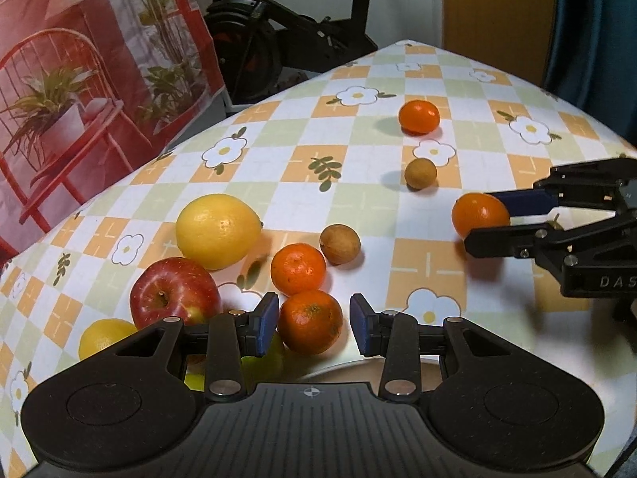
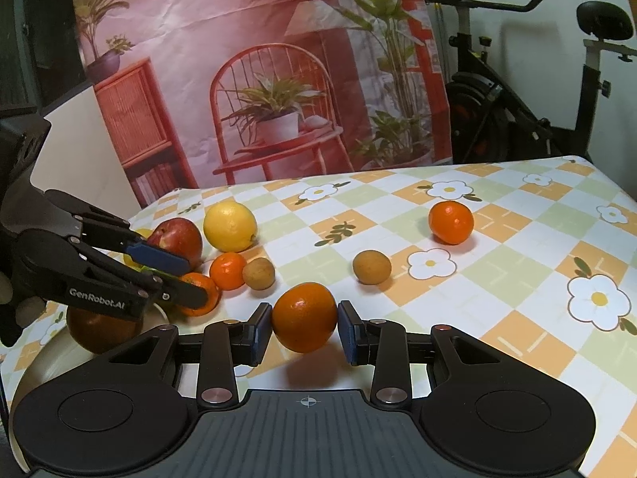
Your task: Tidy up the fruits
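My right gripper [image 2: 305,328] is shut on an orange [image 2: 304,317] and holds it just above the table; the orange also shows in the left wrist view [image 1: 479,214]. My left gripper [image 1: 314,326] is open around a mandarin [image 1: 309,322] that sits on the cloth, with a gap on its right side. Beside it lie another mandarin [image 1: 297,268], a red apple [image 1: 175,294], a large lemon [image 1: 218,230], a smaller lemon [image 1: 104,336] and a brown longan [image 1: 340,243]. Farther off lie a second longan [image 1: 420,173] and a mandarin [image 1: 419,116].
A white plate [image 2: 43,362] holding a dark red fruit [image 2: 101,328] sits at the table's near left, under my left gripper [image 2: 181,283]. The checked floral tablecloth [image 1: 426,267] ends at edges far and right. An exercise bike [image 2: 517,91] and a printed backdrop [image 2: 258,79] stand behind.
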`<state>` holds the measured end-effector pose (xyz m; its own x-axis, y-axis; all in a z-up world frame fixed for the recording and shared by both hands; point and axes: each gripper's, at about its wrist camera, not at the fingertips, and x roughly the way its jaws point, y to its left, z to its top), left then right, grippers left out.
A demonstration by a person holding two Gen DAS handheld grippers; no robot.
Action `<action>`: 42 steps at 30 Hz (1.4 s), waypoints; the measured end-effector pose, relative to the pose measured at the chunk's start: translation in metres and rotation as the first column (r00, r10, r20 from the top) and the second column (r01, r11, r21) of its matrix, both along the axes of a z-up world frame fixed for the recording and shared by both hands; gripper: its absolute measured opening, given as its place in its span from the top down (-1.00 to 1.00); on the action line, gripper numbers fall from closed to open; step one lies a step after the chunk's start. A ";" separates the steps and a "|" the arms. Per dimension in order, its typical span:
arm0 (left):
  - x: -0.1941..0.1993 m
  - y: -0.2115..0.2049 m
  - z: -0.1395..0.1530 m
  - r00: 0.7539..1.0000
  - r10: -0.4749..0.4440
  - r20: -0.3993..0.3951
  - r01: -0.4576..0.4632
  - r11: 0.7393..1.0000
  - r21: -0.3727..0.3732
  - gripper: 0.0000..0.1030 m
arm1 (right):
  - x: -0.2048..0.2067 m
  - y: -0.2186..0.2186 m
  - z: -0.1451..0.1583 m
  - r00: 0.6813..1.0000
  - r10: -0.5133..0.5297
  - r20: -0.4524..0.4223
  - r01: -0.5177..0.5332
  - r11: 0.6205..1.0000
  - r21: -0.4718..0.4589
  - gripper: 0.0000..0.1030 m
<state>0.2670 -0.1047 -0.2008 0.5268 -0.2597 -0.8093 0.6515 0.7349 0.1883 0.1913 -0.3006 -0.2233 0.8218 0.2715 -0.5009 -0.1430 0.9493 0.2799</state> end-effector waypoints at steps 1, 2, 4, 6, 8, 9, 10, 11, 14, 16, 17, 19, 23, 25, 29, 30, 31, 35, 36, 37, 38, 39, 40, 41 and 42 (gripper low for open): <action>0.000 -0.001 -0.001 1.000 -0.001 0.002 0.001 1.000 0.008 0.19 | 0.000 0.000 0.000 1.000 0.000 0.000 0.000 1.000 0.000 0.36; 0.000 -0.003 -0.002 1.000 -0.001 0.006 0.001 1.000 0.016 0.19 | 0.000 0.000 0.000 1.000 0.000 -0.001 0.000 1.000 0.000 0.36; 0.000 -0.005 -0.002 1.000 0.009 0.009 -0.009 1.000 0.027 0.19 | 0.000 0.000 0.000 1.000 0.000 -0.001 0.000 1.000 0.001 0.36; 0.001 -0.007 -0.003 1.000 0.013 0.010 -0.013 0.999 0.040 0.19 | 0.000 0.000 0.000 1.000 -0.001 -0.002 0.001 1.000 0.002 0.36; 0.001 -0.009 -0.004 1.000 0.014 0.013 -0.015 0.998 0.054 0.19 | 0.000 0.000 0.000 1.000 -0.001 -0.003 0.001 1.000 0.004 0.36; 0.002 -0.010 -0.005 1.000 0.013 0.015 -0.014 0.998 0.060 0.19 | 0.001 0.000 -0.001 1.000 -0.001 -0.004 0.001 1.000 0.004 0.36; 0.001 -0.009 -0.005 1.000 0.013 0.018 -0.014 0.998 0.064 0.21 | 0.001 0.000 -0.001 1.000 0.000 -0.005 0.000 1.000 0.004 0.36; 0.001 -0.009 -0.005 1.000 0.013 0.023 -0.014 0.998 0.067 0.22 | 0.001 0.000 -0.001 1.000 0.000 -0.004 0.000 1.000 0.004 0.36; 0.000 -0.008 -0.004 1.000 0.021 0.024 -0.022 0.998 0.057 0.23 | 0.001 0.000 -0.001 1.000 -0.001 -0.004 0.001 1.000 0.005 0.36; -0.001 -0.007 -0.002 0.999 0.029 0.016 -0.030 0.999 0.032 0.24 | 0.001 0.000 -0.001 1.000 -0.001 -0.004 0.001 1.000 0.005 0.36; -0.003 -0.006 0.000 0.999 0.026 0.021 -0.026 0.999 0.020 0.24 | 0.001 0.000 -0.001 1.000 -0.001 -0.004 0.001 1.000 0.005 0.36; -0.007 -0.007 0.004 0.999 0.017 0.035 -0.017 1.000 0.003 0.24 | 0.001 0.000 -0.001 1.000 -0.001 -0.005 0.001 1.000 0.005 0.36; -0.011 -0.007 0.011 0.999 0.026 0.037 -0.025 0.999 -0.039 0.24 | 0.001 0.000 -0.002 1.000 0.001 -0.006 -0.001 1.000 0.004 0.36; -0.015 -0.006 0.016 0.999 0.037 0.036 -0.034 0.997 -0.066 0.24 | 0.001 0.000 -0.002 1.000 0.000 -0.006 0.000 1.000 0.004 0.36; -0.026 0.001 0.029 0.997 0.067 0.039 -0.061 0.989 -0.134 0.24 | 0.001 0.001 -0.002 1.000 0.002 -0.006 -0.002 1.000 0.005 0.36; -0.030 0.005 0.034 0.996 0.076 0.039 -0.069 0.986 -0.155 0.24 | 0.001 0.001 -0.002 1.000 0.001 -0.006 -0.001 1.000 0.005 0.36; -0.035 0.009 0.038 0.995 0.085 0.043 -0.076 0.982 -0.176 0.24 | 0.001 0.001 -0.002 1.000 0.001 -0.005 -0.001 1.000 0.004 0.36; -0.052 0.028 0.053 0.989 0.132 0.061 -0.113 0.961 -0.252 0.24 | 0.002 0.001 -0.002 1.000 0.002 -0.008 -0.002 1.000 0.002 0.36; -0.056 0.034 0.055 0.987 0.147 0.061 -0.126 0.956 -0.266 0.24 | 0.002 0.002 -0.002 1.000 0.003 -0.009 -0.003 1.000 0.001 0.36; -0.059 0.040 0.057 0.985 0.164 0.060 -0.142 0.950 -0.279 0.24 | 0.002 0.002 -0.002 1.000 0.004 -0.012 -0.004 1.000 -0.004 0.36; -0.063 0.046 0.059 0.982 0.180 0.062 -0.155 0.945 -0.287 0.24 | 0.003 0.003 -0.003 1.000 0.004 -0.016 -0.005 1.000 -0.008 0.36; -0.066 0.051 0.061 0.980 0.189 0.068 -0.162 0.943 -0.291 0.24 | 0.003 0.004 -0.003 1.000 0.005 -0.021 -0.005 1.000 -0.014 0.36; -0.069 0.057 0.063 0.977 0.199 0.077 -0.169 0.942 -0.290 0.24 | 0.004 0.005 -0.002 1.000 0.005 -0.025 -0.005 1.000 -0.021 0.36; -0.072 0.062 0.064 0.974 0.209 0.088 -0.176 0.942 -0.287 0.24 | 0.004 0.007 -0.001 1.000 0.006 -0.028 -0.007 1.000 -0.027 0.36; -0.074 0.068 0.066 0.971 0.217 0.097 -0.182 0.941 -0.286 0.24 | 0.005 0.008 0.000 0.999 0.009 -0.031 -0.010 1.000 -0.030 0.36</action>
<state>0.1927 -0.0372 -0.1351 0.6826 -0.3405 -0.6466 0.4707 0.8817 0.0326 0.1961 -0.2925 -0.2233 0.8033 0.2638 -0.5339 -0.1440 0.9560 0.2557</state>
